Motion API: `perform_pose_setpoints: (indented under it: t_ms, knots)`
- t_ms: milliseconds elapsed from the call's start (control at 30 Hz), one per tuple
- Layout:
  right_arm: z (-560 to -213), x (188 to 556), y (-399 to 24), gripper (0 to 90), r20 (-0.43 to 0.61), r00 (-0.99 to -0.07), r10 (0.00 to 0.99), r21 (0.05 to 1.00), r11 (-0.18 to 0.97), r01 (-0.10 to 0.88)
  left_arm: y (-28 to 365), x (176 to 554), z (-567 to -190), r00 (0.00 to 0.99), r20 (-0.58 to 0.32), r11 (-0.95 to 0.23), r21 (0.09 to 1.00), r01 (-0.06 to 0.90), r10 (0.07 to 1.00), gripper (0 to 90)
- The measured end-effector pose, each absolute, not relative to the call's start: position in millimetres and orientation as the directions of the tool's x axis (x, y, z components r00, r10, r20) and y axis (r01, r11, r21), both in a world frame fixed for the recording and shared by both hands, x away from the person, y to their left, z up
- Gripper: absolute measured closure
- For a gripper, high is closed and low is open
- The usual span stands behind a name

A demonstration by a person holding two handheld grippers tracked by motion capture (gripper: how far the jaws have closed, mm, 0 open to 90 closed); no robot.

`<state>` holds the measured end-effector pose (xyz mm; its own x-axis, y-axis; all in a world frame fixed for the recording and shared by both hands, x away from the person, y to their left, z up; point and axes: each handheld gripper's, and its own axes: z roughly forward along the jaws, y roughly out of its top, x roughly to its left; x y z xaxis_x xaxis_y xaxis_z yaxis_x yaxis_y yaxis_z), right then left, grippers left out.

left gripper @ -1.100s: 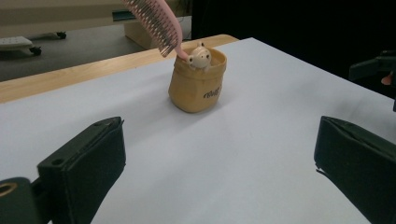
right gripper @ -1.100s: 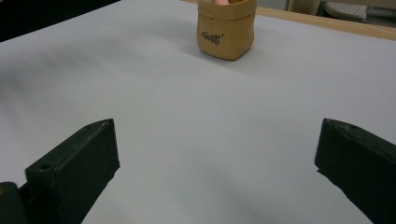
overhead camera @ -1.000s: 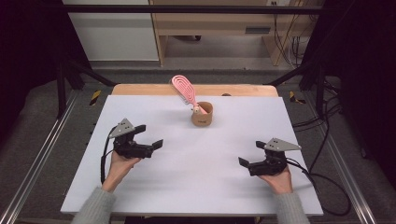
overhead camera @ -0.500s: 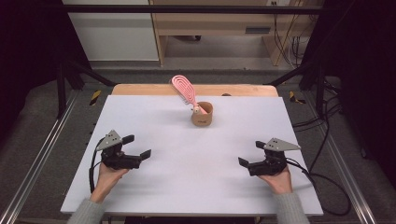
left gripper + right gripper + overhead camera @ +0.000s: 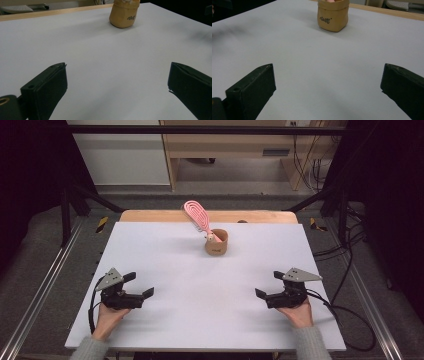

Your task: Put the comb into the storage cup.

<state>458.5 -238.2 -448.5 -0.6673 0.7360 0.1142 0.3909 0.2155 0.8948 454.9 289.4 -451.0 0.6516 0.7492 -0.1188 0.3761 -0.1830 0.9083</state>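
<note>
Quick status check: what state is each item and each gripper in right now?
Brown pot: upright near the table's far edge, holding the brush.
Pink brush: handle down in the pot, head leaning up toward the far left.
Left gripper: open, empty, low over the near left of the table.
Right gripper: open, empty, low over the near right.

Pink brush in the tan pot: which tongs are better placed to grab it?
Roughly even, slight edge left. The pink brush leans out of the tan pot toward the left side. Both left tongs and right tongs are open, empty, and far back.
</note>
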Motion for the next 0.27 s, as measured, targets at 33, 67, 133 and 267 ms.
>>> perform_pose_setpoints:
  t_ms: [33, 67, 133, 267]
  knots:
    - [-448.6, 458.4, -238.0, 0.1, 0.116, -0.667, 0.736, 0.895, 0.214, 0.391, 290.3, 454.5, -451.1, 0.649, -0.115, -0.185, 0.908, 0.375, 0.752, 2.3]
    - [-448.7, 458.4, -237.9, 0.1, 0.117, -0.668, 0.735, 0.895, 0.214, 0.392, 291.1, 453.8, -451.3, 0.648, -0.108, -0.191, 0.908, 0.374, 0.754, 2.3]
    - [-449.2, 458.8, -237.3, 0.1, 0.117, -0.670, 0.734, 0.895, 0.215, 0.392, 292.5, 452.6, -453.5, 0.646, -0.112, -0.189, 0.906, 0.378, 0.755, 2.3]
    - [-449.7, 458.9, -237.0, 0.1, 0.117, -0.670, 0.733, 0.892, 0.220, 0.396, 292.6, 453.0, -457.0, 0.645, -0.113, -0.203, 0.897, 0.394, 0.755, 2.3]
